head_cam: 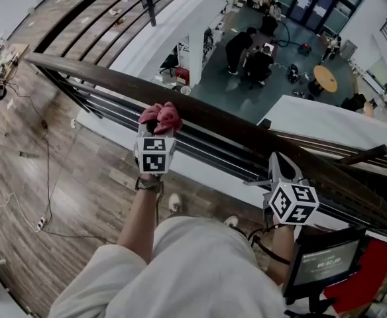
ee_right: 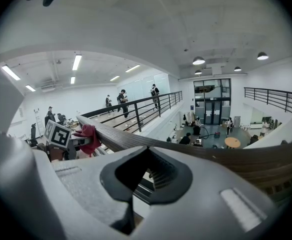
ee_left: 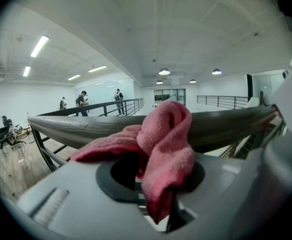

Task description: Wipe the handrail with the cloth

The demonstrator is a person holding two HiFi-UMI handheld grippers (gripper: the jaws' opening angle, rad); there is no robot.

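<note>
The handrail [head_cam: 220, 114] runs from 10 to 4 o'clock in the head view, bare between the grippers, with an open drop beyond it. The left gripper [head_cam: 158, 128] pinches the pink cloth [head_cam: 160, 116], bunched on the rail at 11 o'clock. The right gripper [head_cam: 281, 163], jaws together and empty, sits by the rail at 4 o'clock. A screen [head_cam: 326, 262] shows digits, perhaps a timer, too blurred to read.

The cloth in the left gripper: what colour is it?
The cloth is pinkish red, clearest in the left gripper view.
</note>
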